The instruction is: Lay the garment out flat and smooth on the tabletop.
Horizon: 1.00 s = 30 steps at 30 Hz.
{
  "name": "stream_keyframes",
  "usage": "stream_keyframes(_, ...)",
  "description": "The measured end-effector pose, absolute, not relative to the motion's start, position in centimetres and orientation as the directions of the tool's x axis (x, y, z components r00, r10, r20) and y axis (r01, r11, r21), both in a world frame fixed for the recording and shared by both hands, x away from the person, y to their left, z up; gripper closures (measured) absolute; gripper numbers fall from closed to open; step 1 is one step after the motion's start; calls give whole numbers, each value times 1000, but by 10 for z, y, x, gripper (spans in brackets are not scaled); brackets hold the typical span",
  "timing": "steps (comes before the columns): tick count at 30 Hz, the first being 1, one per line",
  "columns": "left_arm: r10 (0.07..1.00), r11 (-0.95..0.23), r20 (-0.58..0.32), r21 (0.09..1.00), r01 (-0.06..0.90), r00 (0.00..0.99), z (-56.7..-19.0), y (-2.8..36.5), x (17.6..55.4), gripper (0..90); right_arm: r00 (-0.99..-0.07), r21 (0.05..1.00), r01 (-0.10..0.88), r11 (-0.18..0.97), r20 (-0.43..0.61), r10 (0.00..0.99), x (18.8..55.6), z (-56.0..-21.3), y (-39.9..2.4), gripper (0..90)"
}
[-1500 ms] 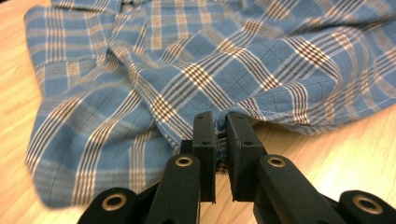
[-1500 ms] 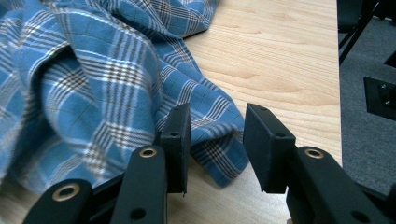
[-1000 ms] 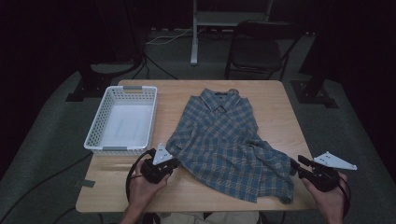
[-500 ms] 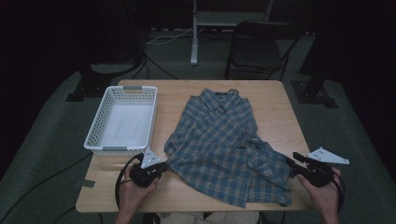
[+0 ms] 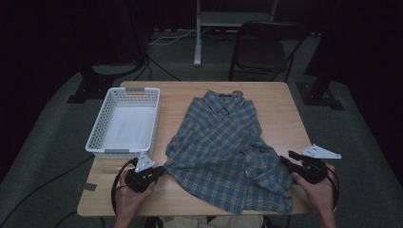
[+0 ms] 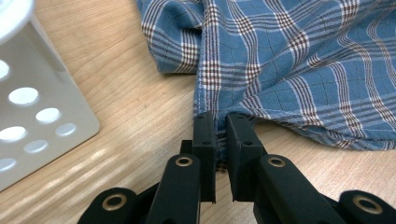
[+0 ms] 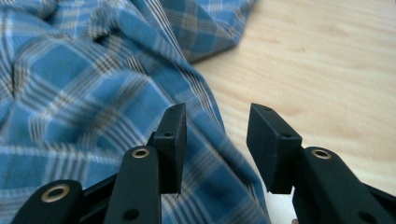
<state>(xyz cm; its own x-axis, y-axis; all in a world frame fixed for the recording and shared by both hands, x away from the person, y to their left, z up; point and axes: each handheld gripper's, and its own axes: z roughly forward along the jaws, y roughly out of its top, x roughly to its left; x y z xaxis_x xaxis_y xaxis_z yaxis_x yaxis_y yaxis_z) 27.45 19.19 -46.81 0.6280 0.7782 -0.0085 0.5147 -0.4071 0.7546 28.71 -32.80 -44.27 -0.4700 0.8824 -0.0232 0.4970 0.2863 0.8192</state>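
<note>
**Shirt handling at an early stage: one hem gripped, the other side not yet taken**

We find the wooden table (image 5: 275, 102) carrying a blue plaid shirt (image 5: 223, 142), which lies spread but rumpled across the middle, collar toward the far edge and hem toward the person. A white basket (image 5: 95, 142) stands just beside it on the left and holds nothing. We judge the work, apparently folding or stowing the shirt, as barely begun: no fold is made and nothing is in the basket.

The left gripper (image 5: 159, 172) sits at the shirt's near left corner. The left gripper view shows its jaws nearly together, pinching the stitched hem (image 6: 219, 119) between the pads. The right gripper (image 5: 285, 159) is at the bunched near right side. Its jaws stand about half apart and have just been opening; cloth lies under and between them, but the pads do not press on it. A hold on that side is still to be made.

On coverage, the high view gives us the whole layout, the basket's bare floor and both hands, yet it leaves the jaws too small to judge. The left gripper view settles the pinch on the hem and shows the basket's perforated wall (image 6: 28, 112) close by. The right gripper view shows the gap between the jaws and bare wood beyond the cloth.
</note>
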Motion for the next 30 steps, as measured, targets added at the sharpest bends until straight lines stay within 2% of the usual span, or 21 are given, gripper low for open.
stream_keyframes(9, 785, -397, -17, 754, 523, 619, -470, 196, 275, 838, -527, 820, 467, 332, -43, 849, 304, -432, -301, 561)
stream_keyframes(17, 791, -386, -25, 754, 530, 612, -471, 200, 272, 839, -570, 790, 483, 377, -43, 820, 326, -438, -280, 550)
stream_keyframes(18, 791, -385, -26, 755, 530, 611, -472, 200, 272, 839, -570, 789, 482, 382, -49, 820, 328, -439, -278, 587)
stream_keyframes(22, 797, -375, -29, 759, 533, 603, -472, 205, 268, 839, -557, 779, 489, 393, -67, 827, 329, -440, -279, 857)
stream_keyframes(24, 804, -363, -35, 762, 536, 594, -472, 210, 266, 839, -528, 783, 497, 375, -70, 846, 327, -439, -284, 886)
stream_keyframes(30, 822, -328, -58, 764, 555, 566, -473, 226, 257, 839, -456, 794, 522, 312, -49, 888, 317, -437, -312, 891)
